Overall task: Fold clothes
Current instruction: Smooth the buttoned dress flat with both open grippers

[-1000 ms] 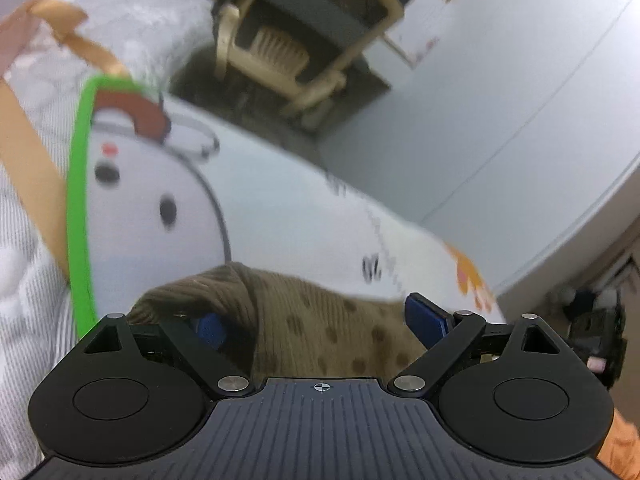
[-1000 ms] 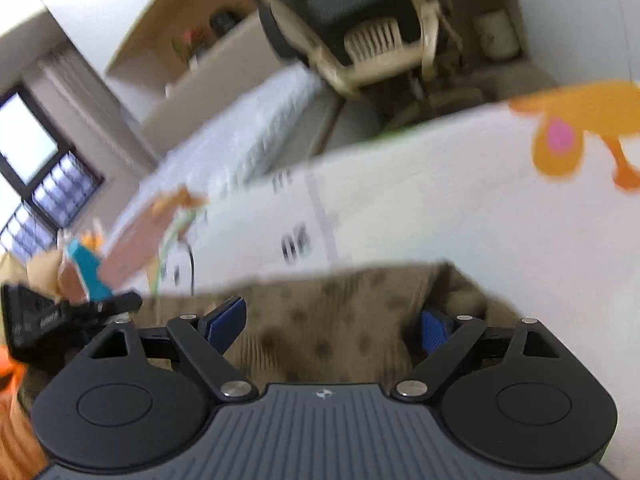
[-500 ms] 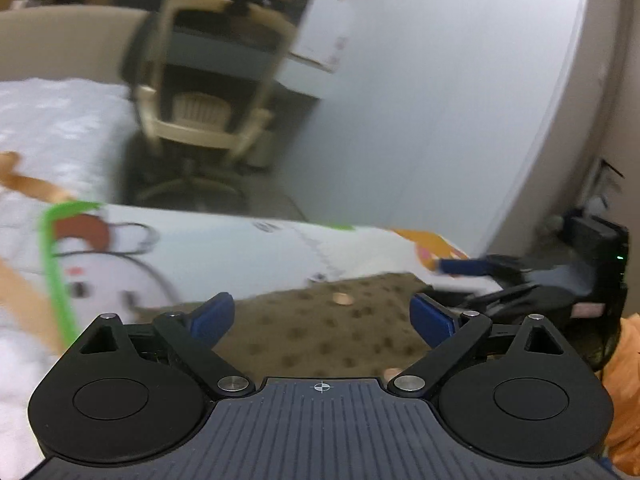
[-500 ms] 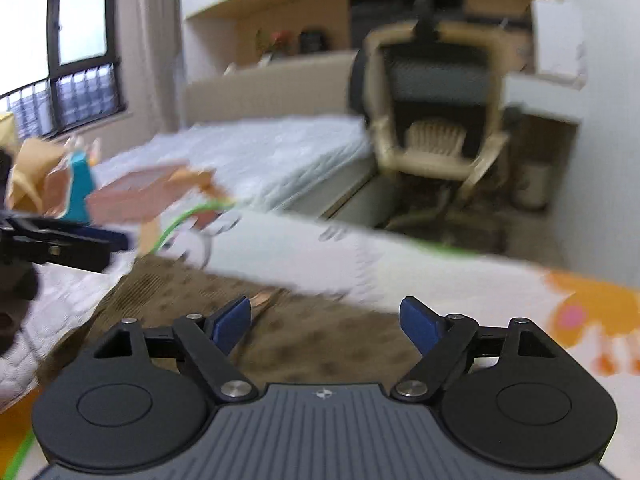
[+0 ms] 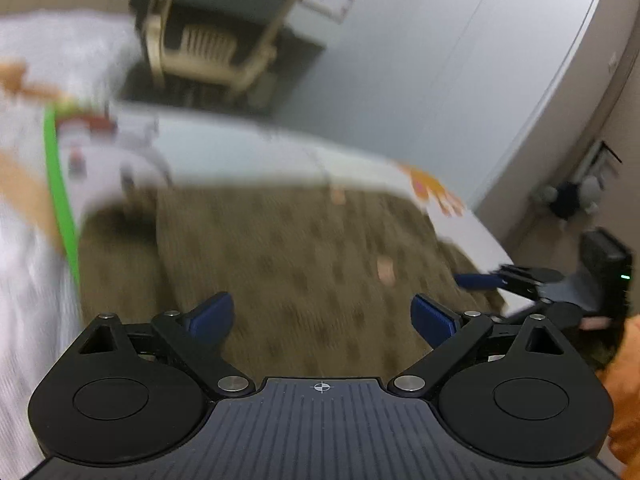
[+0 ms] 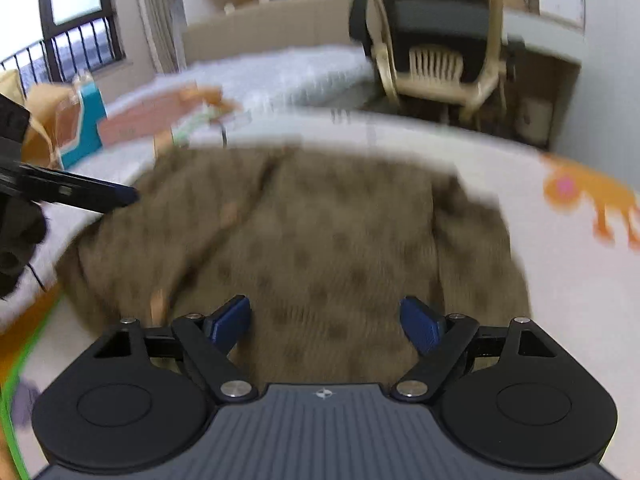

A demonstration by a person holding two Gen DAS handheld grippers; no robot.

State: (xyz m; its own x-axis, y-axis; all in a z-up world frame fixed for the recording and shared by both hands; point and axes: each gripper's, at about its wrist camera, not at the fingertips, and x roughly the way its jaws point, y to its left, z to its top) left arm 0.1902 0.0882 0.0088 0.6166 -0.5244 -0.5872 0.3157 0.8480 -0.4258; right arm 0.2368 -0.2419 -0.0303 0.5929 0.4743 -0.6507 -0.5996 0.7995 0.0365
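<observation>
A brown spotted knit garment (image 5: 288, 256) lies spread flat on a white cartoon-print mat (image 5: 240, 160); it fills the middle of the right wrist view too (image 6: 320, 240). My left gripper (image 5: 324, 318) hovers above its near edge, open, nothing between its blue fingers. My right gripper (image 6: 326, 322) is likewise open and empty over the garment's near edge. The right gripper's finger (image 5: 480, 280) shows at the garment's right side in the left wrist view. At the left of the right wrist view, the left gripper's finger (image 6: 100, 194) pokes in. Both views are motion-blurred.
An office chair (image 6: 436, 40) stands beyond the mat, beside a white mattress (image 6: 280, 76). A grey wall (image 5: 440, 80) rises to the right. Orange fabric (image 5: 624, 380) sits at the near right. A window with railings (image 6: 60, 32) is at far left.
Both grippers let go of the garment, opened and pulled back and up. The garment, bunched between the fingers a second ago, now lies spread on the mat.
</observation>
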